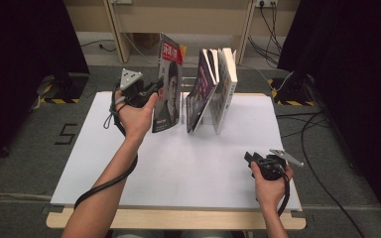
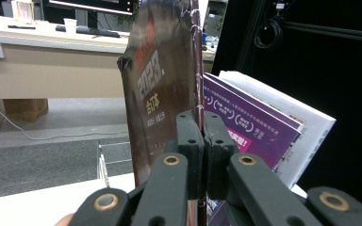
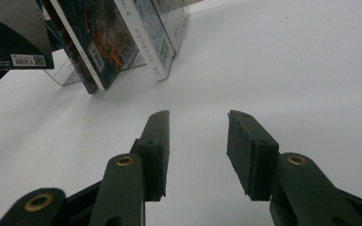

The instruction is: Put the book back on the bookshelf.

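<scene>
A magazine (image 1: 169,87) with a dark portrait cover and a red title stands upright at the left of the book row, and my left gripper (image 1: 157,89) is shut on its edge. In the left gripper view the jaws (image 2: 202,123) pinch the magazine's (image 2: 160,80) thin edge, and the cover rises above them. Its lower corner (image 3: 14,47) seems to hang just above the table. My right gripper (image 1: 249,159) rests low near the table's front right. It is open (image 3: 198,117), with only bare white surface between its fingers.
Several books (image 1: 213,89) lean to the left in a clear stand (image 3: 70,70) at the back middle of the white table (image 1: 188,168). A purple cover (image 2: 250,127) is closest to the magazine. Cables and black curtains lie beyond the table's right edge.
</scene>
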A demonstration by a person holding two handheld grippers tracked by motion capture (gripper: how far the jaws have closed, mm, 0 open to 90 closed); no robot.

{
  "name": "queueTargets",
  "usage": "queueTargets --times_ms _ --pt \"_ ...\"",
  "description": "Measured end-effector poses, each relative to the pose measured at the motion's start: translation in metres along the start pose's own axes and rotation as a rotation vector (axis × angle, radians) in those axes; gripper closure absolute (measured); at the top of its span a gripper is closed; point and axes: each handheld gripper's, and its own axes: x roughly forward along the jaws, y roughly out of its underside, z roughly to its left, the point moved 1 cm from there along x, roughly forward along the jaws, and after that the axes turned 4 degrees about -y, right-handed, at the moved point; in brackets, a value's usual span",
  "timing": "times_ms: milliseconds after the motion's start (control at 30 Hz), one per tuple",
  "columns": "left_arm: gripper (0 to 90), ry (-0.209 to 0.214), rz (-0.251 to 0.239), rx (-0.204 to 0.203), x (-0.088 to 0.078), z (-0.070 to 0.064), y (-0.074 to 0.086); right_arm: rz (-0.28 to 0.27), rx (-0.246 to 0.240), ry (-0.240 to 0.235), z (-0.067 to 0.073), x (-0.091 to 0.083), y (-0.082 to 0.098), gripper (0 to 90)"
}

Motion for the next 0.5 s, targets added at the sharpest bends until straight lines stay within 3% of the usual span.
queueTargets --times_ms 267,500 --pt "87.6 -0.032 0.014 0.016 0.005 0.007 0.006 0.002 -0.016 0.0 0.003 -0.001 0.001 60.4" --pt "87.6 -0.042 0.02 0.018 0.016 0.01 0.006 0.01 0.001 -0.003 0.0 0.001 0.003 60.5"
